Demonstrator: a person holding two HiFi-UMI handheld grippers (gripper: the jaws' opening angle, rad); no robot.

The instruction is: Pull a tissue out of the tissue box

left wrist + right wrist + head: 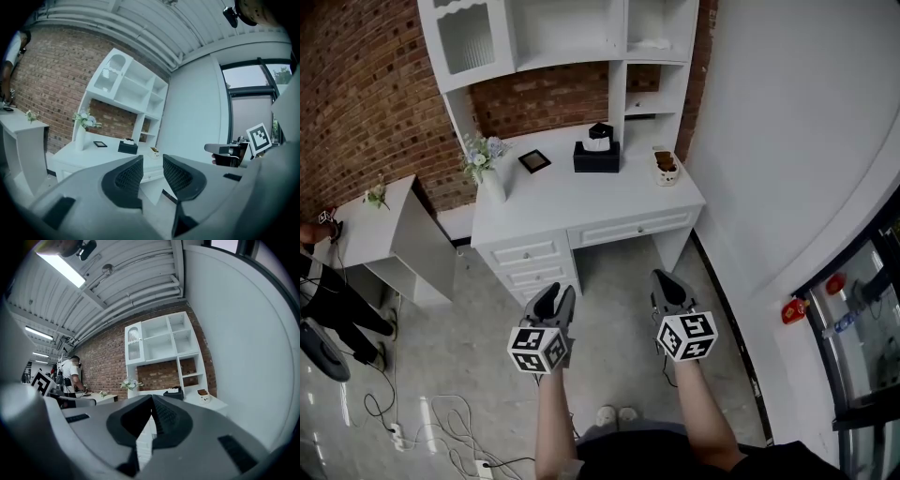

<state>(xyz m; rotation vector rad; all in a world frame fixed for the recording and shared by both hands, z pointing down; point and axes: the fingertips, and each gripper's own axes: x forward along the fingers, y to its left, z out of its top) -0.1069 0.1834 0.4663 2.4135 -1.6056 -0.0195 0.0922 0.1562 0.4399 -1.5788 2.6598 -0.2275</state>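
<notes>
The tissue box (596,156) sits at the counter's (581,202) back, well ahead, between my grippers. My left gripper (555,292) has its fingers released and empty; my right gripper (668,281) has its fingers clenched on nothing.

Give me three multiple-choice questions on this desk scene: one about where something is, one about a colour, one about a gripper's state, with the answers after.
1. Where does the tissue box stand?
A. on the floor
B. on the desk, between the small frame and the white cup
C. on the top shelf

2. What colour is the tissue box?
A. white
B. red
C. black

3. How do the jaws of the left gripper stand?
A. apart, with nothing between them
B. shut on the tissue box
C. pressed together

Answers:
1 B: the head view shows it at the back of the desktop, between those two.
2 C: it is dark against the white furniture.
3 A: the left gripper view shows a gap, with only the far desk and floor through it.
</notes>
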